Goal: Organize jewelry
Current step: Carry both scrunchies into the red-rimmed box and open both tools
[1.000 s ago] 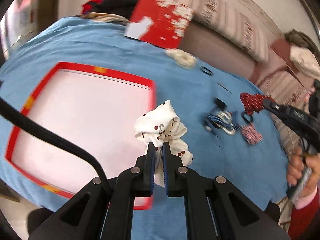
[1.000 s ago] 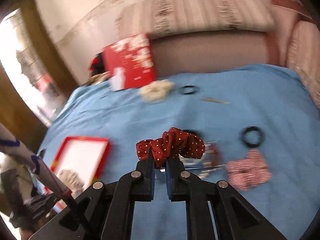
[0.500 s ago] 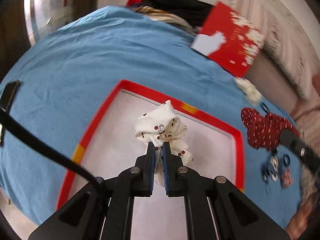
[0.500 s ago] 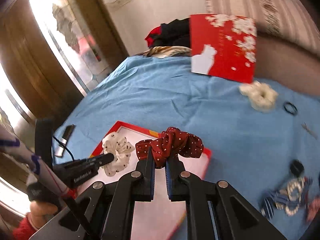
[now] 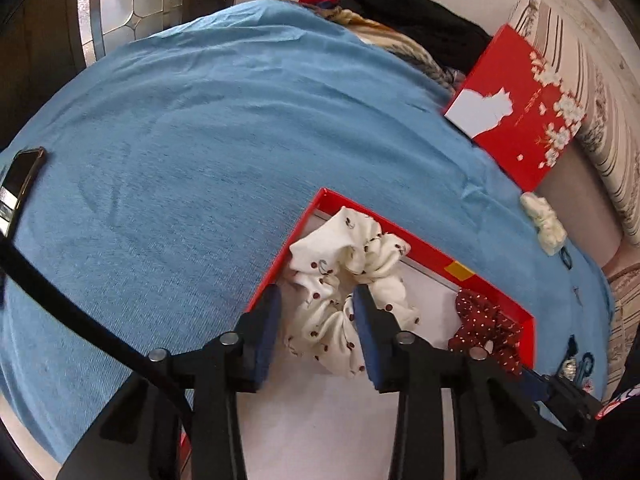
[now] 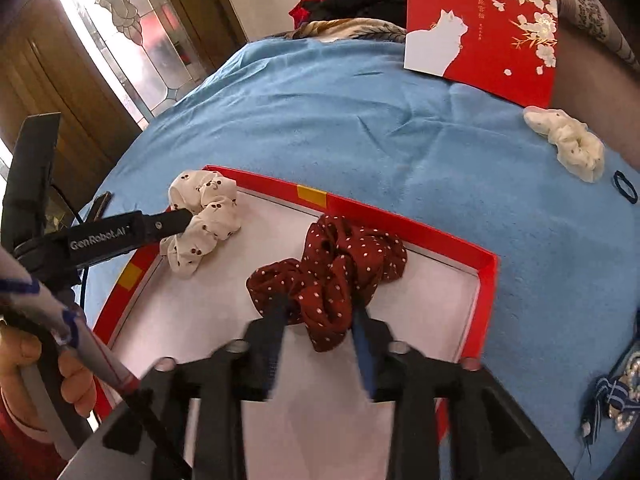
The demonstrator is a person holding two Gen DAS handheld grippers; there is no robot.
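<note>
A red-rimmed tray with a white floor point(image 5: 448, 268) point(image 6: 486, 280) lies on the blue cloth. A white scrunchie with dark red dots point(image 5: 346, 292) point(image 6: 202, 220) lies in the tray's far left corner. My left gripper point(image 5: 318, 308) point(image 6: 176, 216) is open, its fingers on either side of it. A dark red scrunchie with white dots point(image 6: 332, 276) point(image 5: 486, 332) lies in the tray near the far right rim. My right gripper point(image 6: 320, 316) is open around it.
A red gift box with a white cat point(image 5: 516, 108) point(image 6: 480, 20) stands at the far edge. A cream scrunchie point(image 6: 568, 142) point(image 5: 546, 222), a black hair tie point(image 6: 625, 186) and blue beaded hair clips point(image 6: 616, 400) lie on the cloth at right. A phone point(image 5: 20, 184) lies far left.
Both grippers have opened and let their scrunchies go into the tray. The white one now lies in the left corner, the red one near the right rim.
</note>
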